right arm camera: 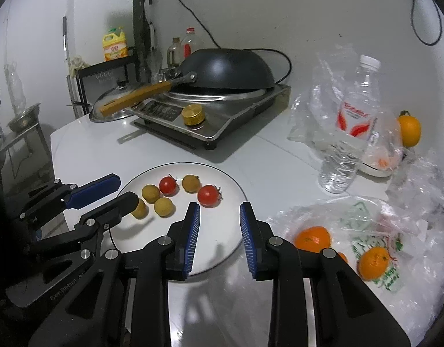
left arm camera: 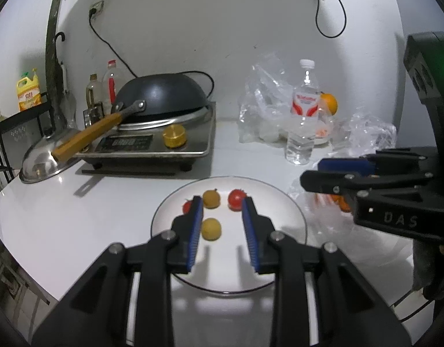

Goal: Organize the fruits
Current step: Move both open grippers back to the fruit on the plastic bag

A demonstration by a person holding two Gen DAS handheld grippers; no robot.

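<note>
1. Home kitchen, small and plain
2. Black wok [right arm camera: 227,68] sits upside down on a steel induction cooker [right arm camera: 210,112] with gold knob, cord plugged into wall socket [left arm camera: 96,7]
3. Steel pot lid [left arm camera: 45,159] beside cooker on white counter [left arm camera: 62,217]
4. Oil and sauce bottles [left arm camera: 110,82] behind, yellow detergent jug [right arm camera: 115,43] on black rack
5. White plate [right arm camera: 222,248] of small fruit, water bottle [right arm camera: 349,127], plastic bags with oranges [right arm camera: 313,238]
</note>
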